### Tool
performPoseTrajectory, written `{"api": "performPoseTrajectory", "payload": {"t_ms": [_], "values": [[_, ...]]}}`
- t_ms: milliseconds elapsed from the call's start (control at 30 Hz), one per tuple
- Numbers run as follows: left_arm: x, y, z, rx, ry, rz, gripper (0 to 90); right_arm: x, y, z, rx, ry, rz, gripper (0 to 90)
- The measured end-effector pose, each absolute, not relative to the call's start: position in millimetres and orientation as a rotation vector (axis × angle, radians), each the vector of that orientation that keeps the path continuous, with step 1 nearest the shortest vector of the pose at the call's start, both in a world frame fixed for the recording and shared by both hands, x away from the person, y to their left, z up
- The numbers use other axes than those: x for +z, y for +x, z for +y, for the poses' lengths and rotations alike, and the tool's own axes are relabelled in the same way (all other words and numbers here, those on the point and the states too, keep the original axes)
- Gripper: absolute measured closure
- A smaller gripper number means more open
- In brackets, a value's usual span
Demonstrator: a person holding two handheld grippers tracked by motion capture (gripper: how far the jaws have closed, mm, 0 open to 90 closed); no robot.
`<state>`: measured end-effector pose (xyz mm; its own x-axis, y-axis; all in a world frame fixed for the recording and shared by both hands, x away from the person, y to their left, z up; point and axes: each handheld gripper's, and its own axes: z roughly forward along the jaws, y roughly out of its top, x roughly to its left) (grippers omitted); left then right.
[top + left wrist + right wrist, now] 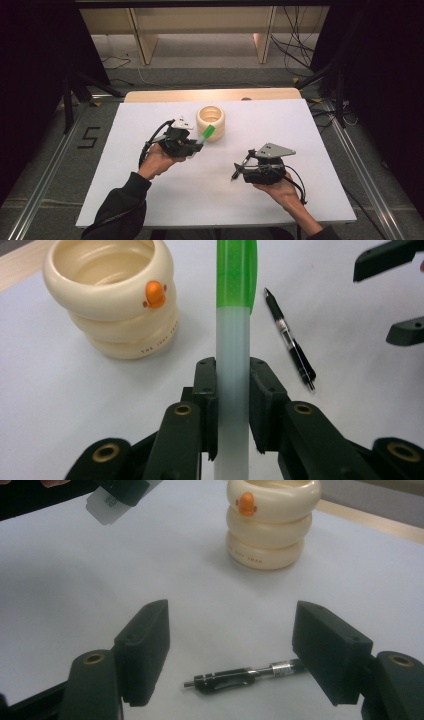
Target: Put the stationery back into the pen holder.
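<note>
One green-capped translucent tube (pixel 232 365), frame centre, clamped by left gripper (pixel 233 390); both ends cut off. Black pen (pixel 245 676) lies loose on white table (pixel 60 580), lower centre, between wide-open right gripper (pixel 232 650) jaws. Cream holder (pixel 112 295), upper left: lettering too small to read.

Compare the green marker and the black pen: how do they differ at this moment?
The green marker is thick, with a frosted white barrel; the black pen is thin and dark. The left gripper clamps the marker, while the pen lies free on the table between the right gripper's open jaws.
</note>
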<state>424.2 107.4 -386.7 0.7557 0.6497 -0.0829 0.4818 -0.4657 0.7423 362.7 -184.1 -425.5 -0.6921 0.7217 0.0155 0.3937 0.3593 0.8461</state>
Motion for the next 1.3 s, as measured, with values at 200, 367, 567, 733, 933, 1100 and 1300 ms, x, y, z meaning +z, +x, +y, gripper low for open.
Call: {"api": "performPoseTrajectory", "payload": {"t_ms": [200, 367, 567, 733, 933, 1100, 1300], "values": [[-384.9, 427.5, 110.4, 0.32, 2.059, 0.889, 75.9, -427.2, 362.1, -189.7, 1.281, 0.995, 2.279, 29.9], [-381.8, 433.6, 113.1, 0.352, 2.002, 0.913, 75.9, -428.0, 360.8, -194.3, 1.299, 0.986, 2.301, 27.9], [-374.8, 444.0, 117.9, 0.376, 1.934, 0.942, 75.9, -430.9, 359.3, -197.7, 1.302, 0.968, 2.311, 27.3], [-370.0, 452.9, 117.6, 0.413, 1.897, 0.963, 75.9, -432.3, 358.7, -199.9, 1.301, 0.974, 2.315, 27.3], [-366.8, 465.0, 116.5, 0.411, 1.855, 0.991, 75.9, -431.7, 357.3, -201.7, 1.312, 0.975, 2.31, 27.3], [-363.9, 474.4, 111.2, 0.406, 1.837, 0.999, 75.9, -432.5, 357.3, -202.6, 1.33, 0.973, 2.306, 26.2], [-364.2, 488.8, 102.4, 0.421, 1.82, 1.013, 75.9, -433.2, 356.6, -202.4, 1.35, 0.974, 2.322, 25.4]]}}
